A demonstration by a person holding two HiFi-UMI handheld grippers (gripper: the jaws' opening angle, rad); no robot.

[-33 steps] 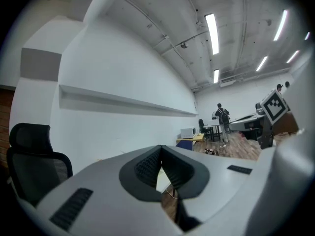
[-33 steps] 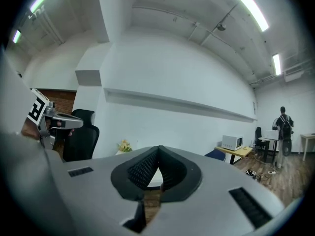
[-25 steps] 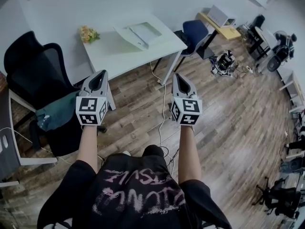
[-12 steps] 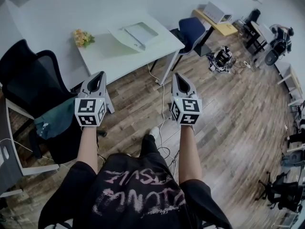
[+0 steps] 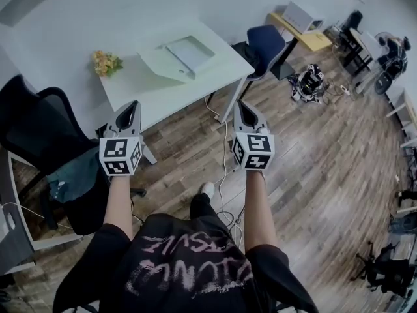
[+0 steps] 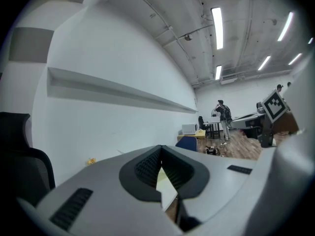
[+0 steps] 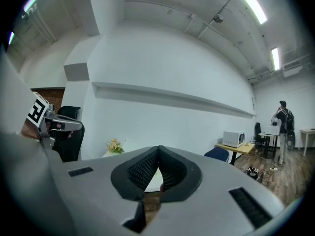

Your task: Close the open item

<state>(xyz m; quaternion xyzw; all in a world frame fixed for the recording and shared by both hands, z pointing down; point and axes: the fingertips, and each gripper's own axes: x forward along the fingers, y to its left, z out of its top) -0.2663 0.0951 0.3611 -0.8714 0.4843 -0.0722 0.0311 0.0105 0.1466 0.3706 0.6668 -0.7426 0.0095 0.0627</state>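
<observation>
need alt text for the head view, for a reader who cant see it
Seen from above, a person holds the left gripper and right gripper out over a wood floor, both shut and empty, short of a white table bearing an open laptop and yellow flowers.

Shirt print (image 5: 189, 266) seems illegible.

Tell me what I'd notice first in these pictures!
The left gripper and right gripper jump out first, both shut and empty, held out side by side above the wooden floor. Just beyond them, a white table carries an open laptop and yellow flowers.
</observation>
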